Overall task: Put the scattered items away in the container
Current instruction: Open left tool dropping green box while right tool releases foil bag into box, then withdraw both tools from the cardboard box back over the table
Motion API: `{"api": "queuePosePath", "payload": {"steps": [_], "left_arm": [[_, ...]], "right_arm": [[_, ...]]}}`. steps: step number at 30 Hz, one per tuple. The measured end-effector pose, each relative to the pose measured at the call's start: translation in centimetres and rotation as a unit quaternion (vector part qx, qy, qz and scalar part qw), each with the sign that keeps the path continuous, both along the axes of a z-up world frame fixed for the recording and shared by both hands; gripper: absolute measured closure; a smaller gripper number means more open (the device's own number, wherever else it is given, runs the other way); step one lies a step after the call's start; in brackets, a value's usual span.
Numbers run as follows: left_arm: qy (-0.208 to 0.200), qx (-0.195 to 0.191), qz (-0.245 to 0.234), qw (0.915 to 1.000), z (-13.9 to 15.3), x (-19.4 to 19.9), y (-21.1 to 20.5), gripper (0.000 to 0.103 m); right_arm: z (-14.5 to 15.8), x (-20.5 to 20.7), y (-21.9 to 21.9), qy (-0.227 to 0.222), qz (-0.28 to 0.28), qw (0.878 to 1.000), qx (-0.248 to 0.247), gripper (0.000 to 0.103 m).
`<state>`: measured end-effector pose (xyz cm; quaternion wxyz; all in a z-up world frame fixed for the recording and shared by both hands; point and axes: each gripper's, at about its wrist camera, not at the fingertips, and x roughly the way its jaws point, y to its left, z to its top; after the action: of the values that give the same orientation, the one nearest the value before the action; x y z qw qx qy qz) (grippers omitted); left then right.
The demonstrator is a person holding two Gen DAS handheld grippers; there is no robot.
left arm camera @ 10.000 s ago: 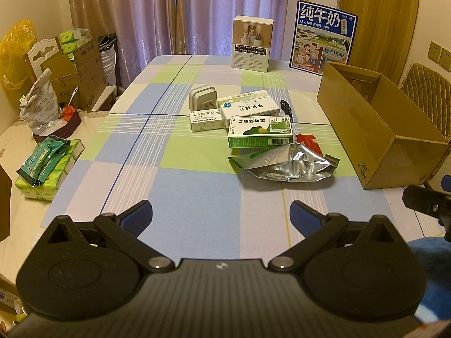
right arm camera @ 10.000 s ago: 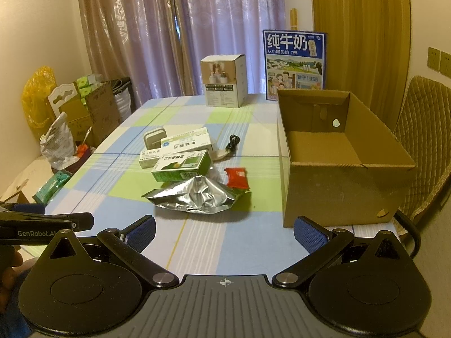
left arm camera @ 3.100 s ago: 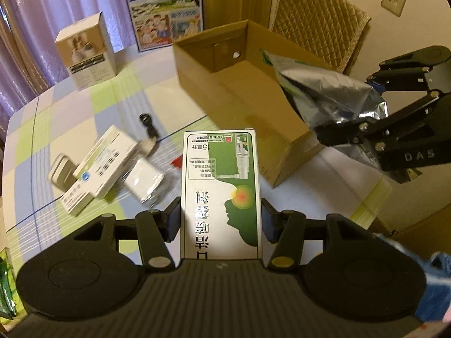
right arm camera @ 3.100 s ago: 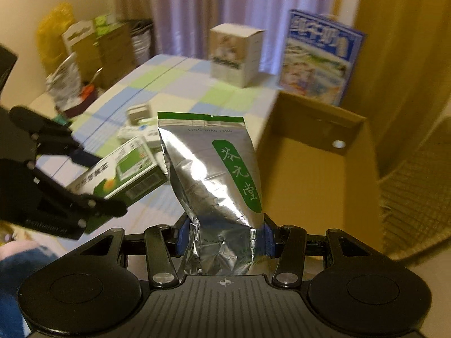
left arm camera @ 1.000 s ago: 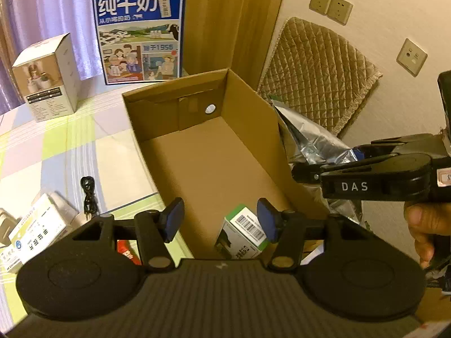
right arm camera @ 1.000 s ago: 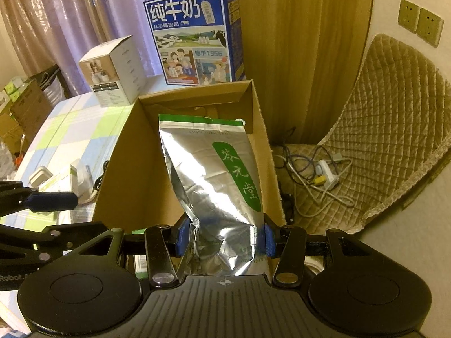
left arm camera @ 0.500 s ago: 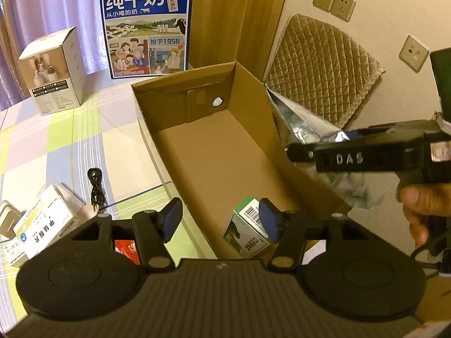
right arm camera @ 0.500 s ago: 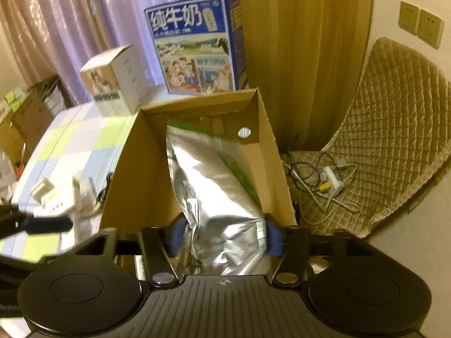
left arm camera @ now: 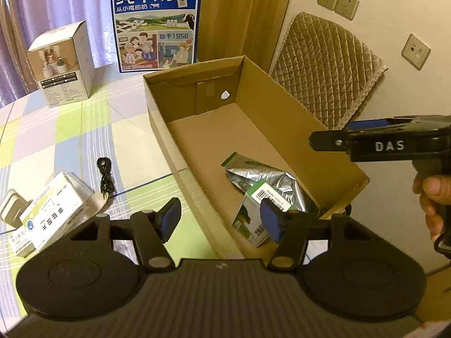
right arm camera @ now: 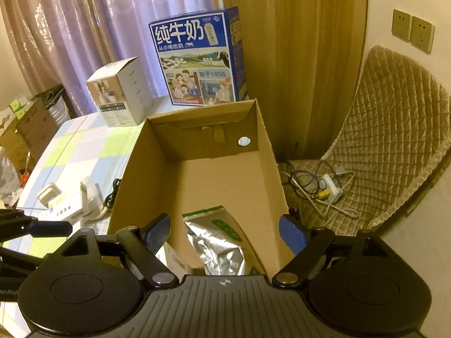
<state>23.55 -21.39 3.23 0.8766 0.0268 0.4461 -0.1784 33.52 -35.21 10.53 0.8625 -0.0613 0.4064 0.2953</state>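
Both drops apparently done: silver pouch [left arm camera: 265, 177] and green carton [left arm camera: 249, 222] inside the cardboard box [left arm camera: 174, 90], at its near end, pouch leaning against the carton. Left hand-held gripper [left arm camera: 220, 214] spreading, jaws opening with nothing pinched, poised over the near left wall of the box with the carton below and beyond its right finger. Right hand-held gripper [right arm camera: 225, 226] also opening wide and clear of the pouch, which lies loose beneath it; seen from the left wrist at 3 o'clock, hanging over the far wall. Likely trouble from here: a careless pull-back hooking a finger on the box wall and dragging or tipping the box, which seems to sit close to the surface [left arm camera: 84, 129] edge beside the chair [left arm camera: 324, 64]; two grippers crowding the same opening and knocking together. Not yet tidied, out at 9 o'clock on the surface: white medicine box [left arm camera: 48, 219], black cable [left arm camera: 104, 174] and a white adapter [left arm camera: 11, 205]. Probably awkward, that cable: thin, limp, prone to slipping out of a pinch or trailing over the rim. Medicine box apparently resting partly on something clear, so liable to skid when nudged.
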Motion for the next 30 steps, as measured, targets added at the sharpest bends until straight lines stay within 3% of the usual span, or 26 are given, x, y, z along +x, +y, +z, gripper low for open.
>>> {"api": "queuePosePath", "payload": {"steps": [10, 13, 16, 25, 30], "left_arm": [[-0.004, 0.01, 0.018, 0.9998, 0.5, -2.3, 1.7, 0.035], [-0.007, 0.01, 0.025, 0.9996, 0.7, -3.2, 2.4, 0.023], [-0.008, 0.009, 0.03, 0.9995, 0.9, -4.0, 3.1, 0.017], [-0.018, 0.015, 0.046, 0.9987, 1.7, -6.4, 6.1, 0.003], [-0.019, 0.024, 0.054, 0.9981, 1.6, -7.9, 7.9, 0.001]], "right_arm": [[0.5, -3.8, -0.4, -0.008, 0.025, 1.0, -0.011, 0.013], [0.7, -5.1, -0.3, -0.015, 0.036, 0.999, -0.017, 0.008], [0.9, -6.0, -0.1, -0.018, 0.04, 0.999, -0.019, 0.002], [1.3, -8.6, 0.7, -0.025, 0.057, 0.997, -0.036, 0.002], [1.5, -10.4, 1.4, -0.031, 0.076, 0.996, -0.043, 0.002]]}}
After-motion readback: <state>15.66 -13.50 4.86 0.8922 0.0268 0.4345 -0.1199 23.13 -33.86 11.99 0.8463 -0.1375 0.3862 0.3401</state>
